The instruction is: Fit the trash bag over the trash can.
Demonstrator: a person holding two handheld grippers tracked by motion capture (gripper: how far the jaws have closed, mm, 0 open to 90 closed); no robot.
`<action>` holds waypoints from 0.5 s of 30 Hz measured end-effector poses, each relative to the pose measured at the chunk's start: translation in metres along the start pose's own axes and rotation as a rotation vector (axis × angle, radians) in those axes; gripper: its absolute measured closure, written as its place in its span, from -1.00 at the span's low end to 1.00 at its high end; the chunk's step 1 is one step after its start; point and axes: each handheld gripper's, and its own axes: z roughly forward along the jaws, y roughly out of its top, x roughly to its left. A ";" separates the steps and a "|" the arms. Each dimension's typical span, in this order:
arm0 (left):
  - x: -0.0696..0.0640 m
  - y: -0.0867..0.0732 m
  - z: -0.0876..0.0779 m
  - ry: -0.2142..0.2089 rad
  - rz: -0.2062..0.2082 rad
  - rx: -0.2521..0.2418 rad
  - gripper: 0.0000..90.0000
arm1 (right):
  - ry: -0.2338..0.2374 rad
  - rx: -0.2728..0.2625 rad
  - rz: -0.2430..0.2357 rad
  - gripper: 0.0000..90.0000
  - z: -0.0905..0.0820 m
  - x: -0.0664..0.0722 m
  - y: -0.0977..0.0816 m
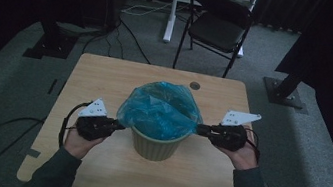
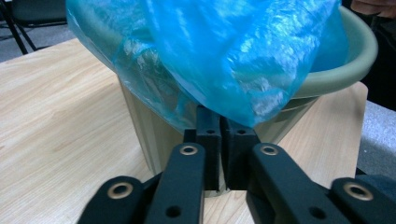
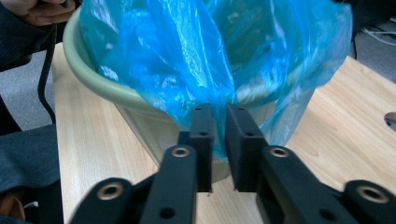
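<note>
- A pale green ribbed bin (image 1: 154, 144) stands near the middle of the light wooden table (image 1: 106, 76), a little toward the person's side.
- A thin blue plastic bag (image 1: 162, 108) sits in the bin, puffed up above the rim and spilling over the edge on both sides.
- The left gripper (image 1: 117, 126) comes in from the bin's left, held in the person's left hand (image 1: 77, 141). In the left gripper view its jaws are nearly together, with a fold of the blue bag's hanging edge pinched between their tips, just outside the bin's wall.
- The right gripper (image 1: 200, 128) comes in from the bin's right, held in the right hand (image 1: 244, 156). In the right gripper view its jaws stand a narrow gap apart with the bag's edge caught between them, close against the rim.
- The bag is drawn out a little toward each gripper, so that it makes a point at either side in the high view.
- Each gripper carries a grey three-cornered plate on top, and a black cable loops away from the left one over the table edge.
- Beyond the table a black folding chair (image 1: 218, 23) stands on the grey carpet.
</note>
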 end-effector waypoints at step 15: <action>0.001 0.010 -0.028 0.037 0.015 -0.071 0.31 | 0.016 -0.026 -0.034 0.49 0.006 0.001 0.036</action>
